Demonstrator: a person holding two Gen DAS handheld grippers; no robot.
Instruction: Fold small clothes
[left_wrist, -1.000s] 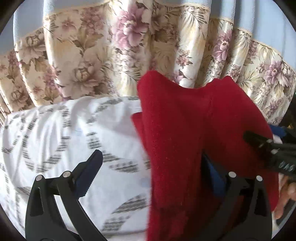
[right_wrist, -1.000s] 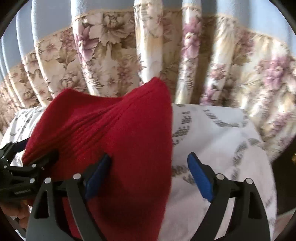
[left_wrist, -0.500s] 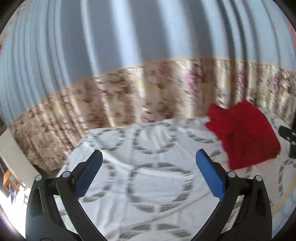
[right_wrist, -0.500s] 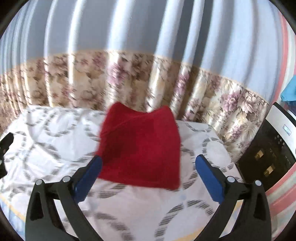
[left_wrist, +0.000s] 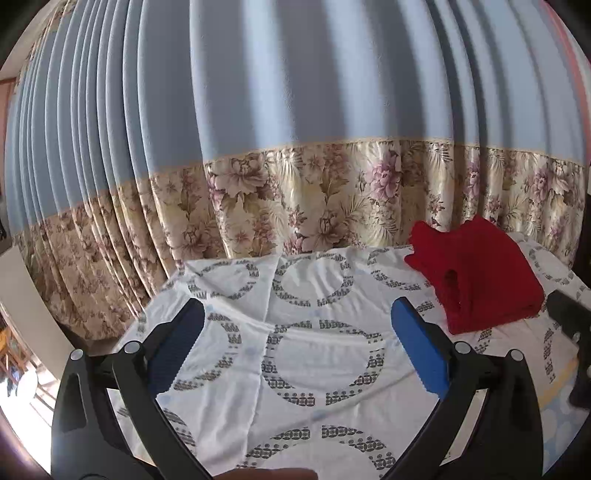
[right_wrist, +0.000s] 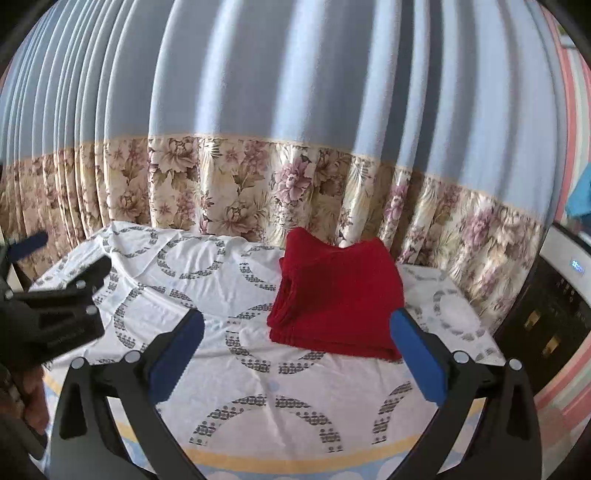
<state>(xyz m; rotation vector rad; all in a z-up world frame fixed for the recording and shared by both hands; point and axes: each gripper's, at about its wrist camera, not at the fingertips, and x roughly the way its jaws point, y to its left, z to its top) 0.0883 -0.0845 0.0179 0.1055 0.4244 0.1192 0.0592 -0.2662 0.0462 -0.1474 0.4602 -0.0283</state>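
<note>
A red knitted garment (right_wrist: 338, 295) lies folded into a flat rectangle on the white sheet with grey ring patterns (right_wrist: 229, 288), near the back right of the surface. In the left wrist view the same garment (left_wrist: 480, 280) sits at the far right. My right gripper (right_wrist: 295, 347) hangs open above the sheet in front of the garment, nothing between its blue pads. My left gripper (left_wrist: 295, 347) is open too, over bare sheet (left_wrist: 295, 332) to the left of the garment. Each gripper shows at the edge of the other's view.
A pleated blue curtain with a floral lower band (right_wrist: 258, 192) hangs right behind the surface. A white and black appliance (right_wrist: 554, 295) stands at the right. A hand (right_wrist: 33, 391) holds the left gripper's handle at the left edge.
Both grippers let go of the red garment and drew back and up from it. The garment now lies folded on the sheet. The jaws of both stand wide.
</note>
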